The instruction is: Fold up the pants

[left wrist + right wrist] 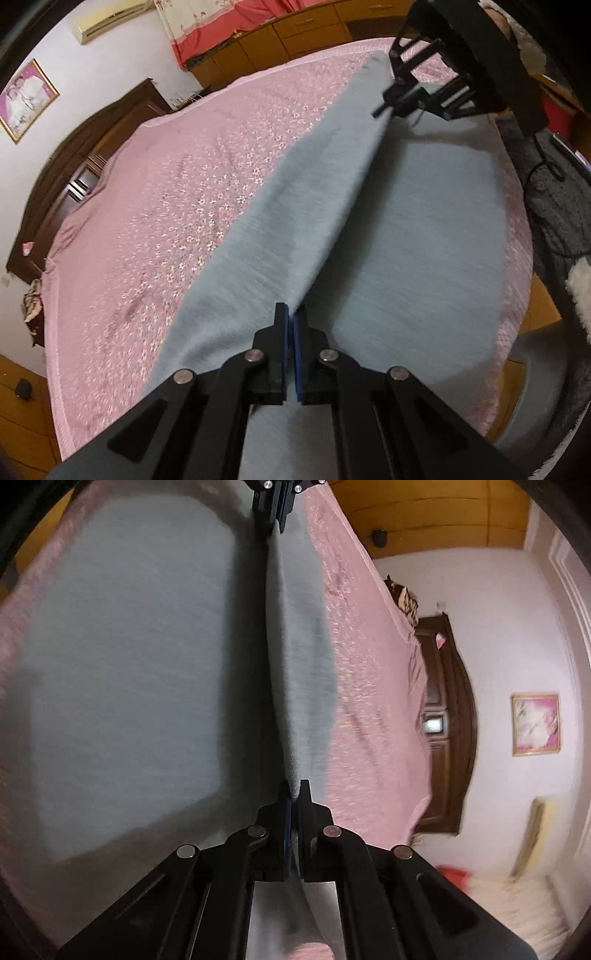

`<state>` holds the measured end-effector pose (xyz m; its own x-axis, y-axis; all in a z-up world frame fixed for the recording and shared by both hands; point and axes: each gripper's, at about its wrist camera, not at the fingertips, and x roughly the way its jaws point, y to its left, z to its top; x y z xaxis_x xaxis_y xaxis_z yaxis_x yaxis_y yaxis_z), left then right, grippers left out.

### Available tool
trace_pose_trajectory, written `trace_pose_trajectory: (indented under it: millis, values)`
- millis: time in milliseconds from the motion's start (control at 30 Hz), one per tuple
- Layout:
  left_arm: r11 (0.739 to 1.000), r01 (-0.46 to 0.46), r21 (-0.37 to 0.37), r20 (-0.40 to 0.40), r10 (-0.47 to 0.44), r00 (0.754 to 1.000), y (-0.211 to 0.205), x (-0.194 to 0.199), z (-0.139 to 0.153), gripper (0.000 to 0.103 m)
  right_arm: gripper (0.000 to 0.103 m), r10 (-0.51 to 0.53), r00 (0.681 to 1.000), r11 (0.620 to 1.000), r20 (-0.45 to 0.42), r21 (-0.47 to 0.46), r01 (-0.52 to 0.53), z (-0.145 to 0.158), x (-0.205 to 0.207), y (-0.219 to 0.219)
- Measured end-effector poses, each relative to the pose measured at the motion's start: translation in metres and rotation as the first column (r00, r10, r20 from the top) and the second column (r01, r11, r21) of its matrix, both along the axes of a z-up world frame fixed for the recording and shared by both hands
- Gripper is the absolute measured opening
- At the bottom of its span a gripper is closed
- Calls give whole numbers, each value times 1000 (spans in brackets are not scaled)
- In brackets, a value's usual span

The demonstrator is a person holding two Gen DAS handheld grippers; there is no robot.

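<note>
Left gripper [290, 317]: black linkage arms with steel pivot pins, blue pads, jaws clamped on a raised ridge of the pants [424, 229]. Only a sliver of cloth showed between the pads; how much was caught could not be made out.

Pants: grey-blue, soft, brushed knit, lying on the bed [166, 206]. One edge was pulled up into a taut crease running straight between the two grippers. One panel lay flat toward the bed's edge; the other sloped down from the ridge onto the bedspread. Waistband and hems were not distinguishable; the near end was cut off behind the gripper bodies. Motion blur softened the weave.

Right gripper [294, 794]: same build, jaws pinched shut on the far end of that crease, a fuzzy cloth edge poking up between the fingertips. In the left wrist view it appeared top right, partly cropped, with a dark fleecy sleeve [554, 206] beside it.

Bedspread: pink, quilted, small white flowers, wrinkled toward the far side.

Beyond: dark carved wooden headboard [447, 716], a gilt-framed picture [535, 723] on a pale wall, orange wooden cabinets [280, 40], all blurred.
</note>
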<state>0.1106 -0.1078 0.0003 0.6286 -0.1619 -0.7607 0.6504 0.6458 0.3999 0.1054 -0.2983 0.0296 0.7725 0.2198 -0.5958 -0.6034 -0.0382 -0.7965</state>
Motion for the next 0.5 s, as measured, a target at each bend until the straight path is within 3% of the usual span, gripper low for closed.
trace_pose_trajectory:
  millis: [167,400,500]
  values:
    - [1000,-3,-4,-23,3,1000,-6,-37,4,2,3,-21,999,1000,41,17,20,9,-28,-8]
    - [996,50,80,-37,-47,998,-39,-76,-7,2,3,-11,996,1000,86,-6,12,1,-64,-11]
    - [996,38,80,-33,-35,999,-38,-85,-9,2,3,17,992,1000,122,-27,-14,-4,-79,-11]
